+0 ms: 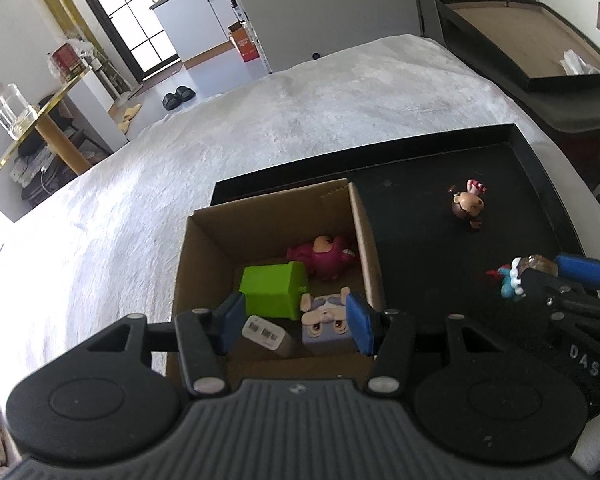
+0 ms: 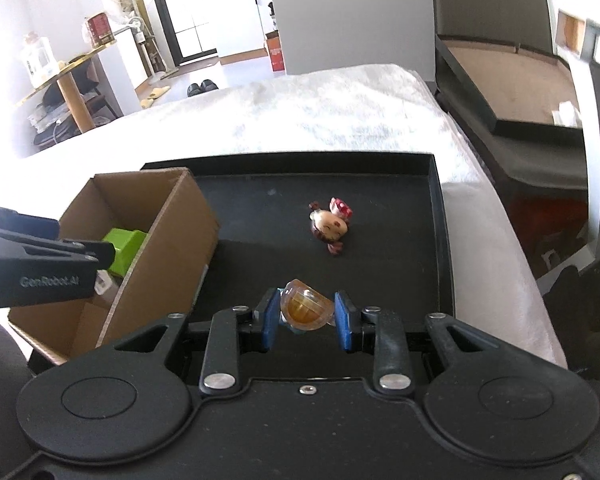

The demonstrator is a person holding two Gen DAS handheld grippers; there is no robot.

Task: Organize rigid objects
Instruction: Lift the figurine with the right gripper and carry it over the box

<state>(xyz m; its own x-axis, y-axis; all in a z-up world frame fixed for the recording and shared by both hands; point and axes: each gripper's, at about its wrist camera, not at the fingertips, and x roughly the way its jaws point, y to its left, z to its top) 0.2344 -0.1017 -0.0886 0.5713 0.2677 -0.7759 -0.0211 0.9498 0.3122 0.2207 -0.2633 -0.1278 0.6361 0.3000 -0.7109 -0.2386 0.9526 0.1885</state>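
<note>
The right claw (image 2: 307, 316) is seen clamped on a small figure with an amber, translucent dome (image 2: 308, 307), which is pressed between the two blue pads (image 2: 344, 322); from the left wrist view the same figure shows a blue and white body with a red tip (image 1: 510, 280), and it is held clear above the black tray (image 2: 440, 240). Just beyond it, on the tray floor, a little doll with a brown head and a red spotted bow (image 2: 332, 220) is left lying on its side, well apart from the held figure. To the left of the tray's middle an open cardboard box (image 2: 172, 240) is stood, its near wall lying between the right claw and the box's inside. The left claw (image 1: 296, 322) is held above that box with its pads apart and nothing gripped between them. Inside the box a green block (image 1: 274, 290), a magenta plush-like figure (image 1: 326, 258), a lavender cube with a cartoon face (image 1: 326, 326) and a white charger-like piece (image 1: 266, 336) are packed close together. The tray is set on a bed covered with a pale fuzzy blanket (image 1: 260, 128). A dark headboard or bed frame (image 2: 500, 80) is seen to the right.
</note>
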